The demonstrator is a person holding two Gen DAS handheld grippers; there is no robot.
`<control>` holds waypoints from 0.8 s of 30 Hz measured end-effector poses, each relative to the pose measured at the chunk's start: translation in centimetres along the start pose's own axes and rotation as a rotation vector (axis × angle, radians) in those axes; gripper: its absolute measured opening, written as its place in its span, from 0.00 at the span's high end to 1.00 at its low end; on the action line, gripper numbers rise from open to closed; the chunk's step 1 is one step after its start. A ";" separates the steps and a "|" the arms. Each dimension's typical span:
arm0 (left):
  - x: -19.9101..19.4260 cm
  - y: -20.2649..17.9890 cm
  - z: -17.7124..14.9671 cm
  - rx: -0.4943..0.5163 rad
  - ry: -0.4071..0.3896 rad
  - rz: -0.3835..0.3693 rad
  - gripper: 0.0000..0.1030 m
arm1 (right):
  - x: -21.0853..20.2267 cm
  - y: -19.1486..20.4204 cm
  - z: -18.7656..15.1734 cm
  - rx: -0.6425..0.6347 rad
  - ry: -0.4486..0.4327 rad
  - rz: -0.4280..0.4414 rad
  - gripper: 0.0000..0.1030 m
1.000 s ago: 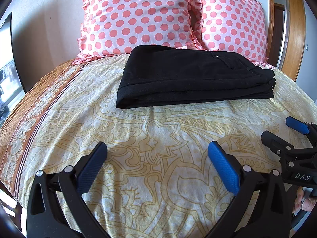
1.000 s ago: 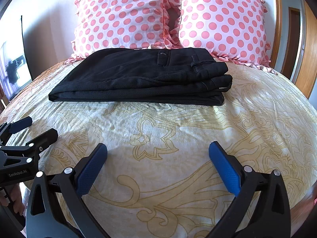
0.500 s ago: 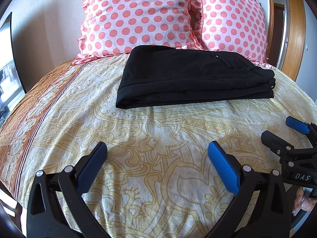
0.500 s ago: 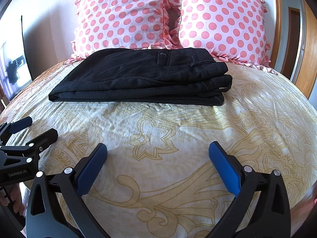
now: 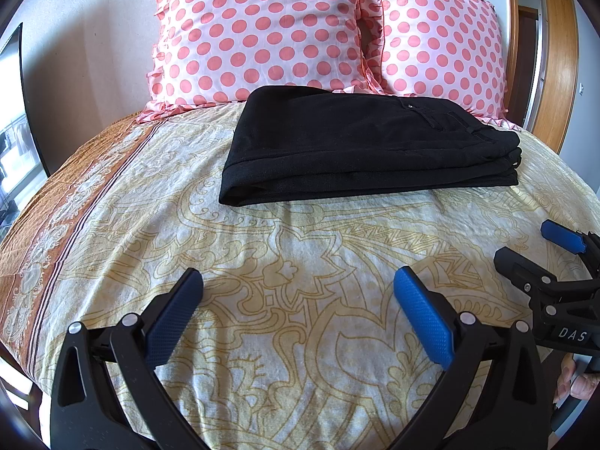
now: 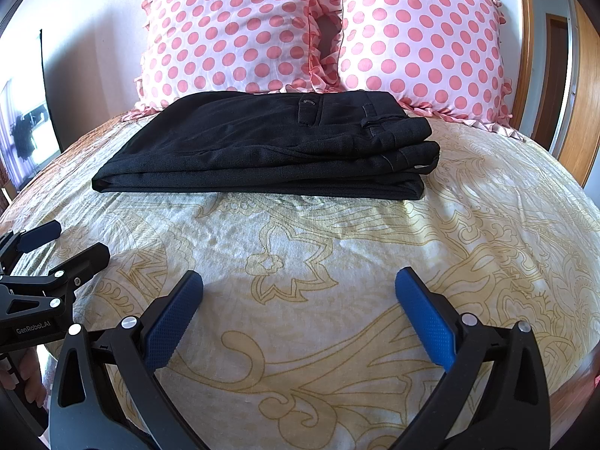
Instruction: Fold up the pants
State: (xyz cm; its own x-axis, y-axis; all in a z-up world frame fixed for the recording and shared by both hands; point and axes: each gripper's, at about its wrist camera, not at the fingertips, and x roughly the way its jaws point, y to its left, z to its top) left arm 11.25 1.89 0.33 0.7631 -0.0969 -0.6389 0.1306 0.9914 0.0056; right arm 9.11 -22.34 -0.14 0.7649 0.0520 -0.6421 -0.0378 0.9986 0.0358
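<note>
Black pants [image 5: 356,150] lie folded in a flat stack on the bed, in front of the pillows; they also show in the right wrist view [image 6: 270,150], waistband to the right. My left gripper [image 5: 298,288] is open and empty, held over the bedspread well short of the pants. My right gripper [image 6: 300,288] is open and empty, likewise short of the pants. The right gripper shows at the right edge of the left wrist view [image 5: 532,247], and the left gripper at the left edge of the right wrist view [image 6: 63,242].
Two pink polka-dot pillows [image 5: 262,33] [image 6: 420,37] stand behind the pants. The yellow patterned bedspread [image 5: 300,247] has an orange border [image 5: 56,225] at the left. A wooden door frame [image 5: 558,75] is at the right, a dark screen [image 6: 26,112] at the left.
</note>
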 end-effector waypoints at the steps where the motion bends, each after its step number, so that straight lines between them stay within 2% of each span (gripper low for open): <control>1: 0.0 0.0 0.0 0.000 0.000 0.000 0.02 | 0.0 0.0 0.0 0.000 0.000 0.000 0.01; 24: 0.2 0.0 0.4 -0.005 0.029 0.006 0.02 | 0.0 0.0 0.0 0.000 -0.001 -0.001 0.01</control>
State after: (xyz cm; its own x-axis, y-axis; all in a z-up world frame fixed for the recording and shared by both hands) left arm 11.69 1.87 0.53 0.7454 -0.0889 -0.6606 0.1230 0.9924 0.0052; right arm 9.10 -22.34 -0.14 0.7654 0.0512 -0.6415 -0.0370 0.9987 0.0356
